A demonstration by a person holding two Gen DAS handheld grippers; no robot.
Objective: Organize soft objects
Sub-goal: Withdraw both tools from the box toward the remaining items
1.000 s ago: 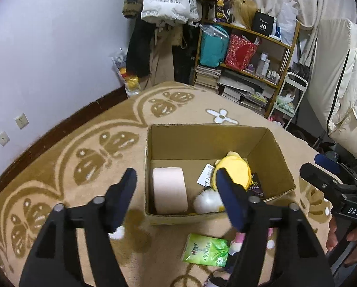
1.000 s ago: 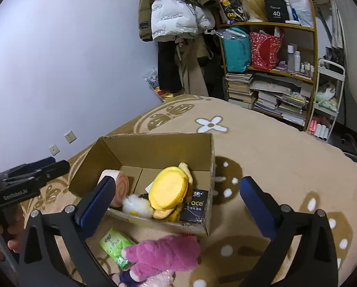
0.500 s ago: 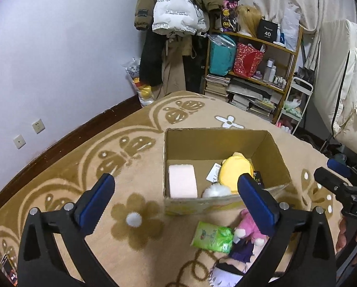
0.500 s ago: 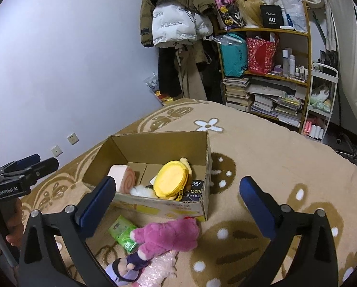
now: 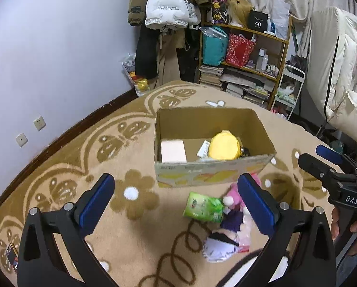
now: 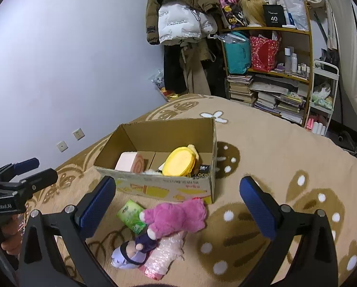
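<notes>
- Pink plush (image 6: 178, 217) lies on the carpet (image 6: 274, 148) just in front of the box (image 6: 168, 189), touching its near wall. Judged light, soft and compressible; the thick torso looks the best place to grip.
- Green pack (image 6: 130, 215) lies beside the plush on its left; purple doll (image 6: 128, 256) and bubble wrap (image 6: 164, 256) lie nearer the camera. All look light. The pack's film is likely slippery.
- Box already holds a pink roll (image 6: 130, 162) and a yellow plush (image 6: 180, 161).
- Left gripper (image 5: 176, 199): jaws wide apart, holding nothing, above the carpet.
- Right gripper (image 6: 178, 201): jaws wide apart, holding nothing, above the pink plush.
</notes>
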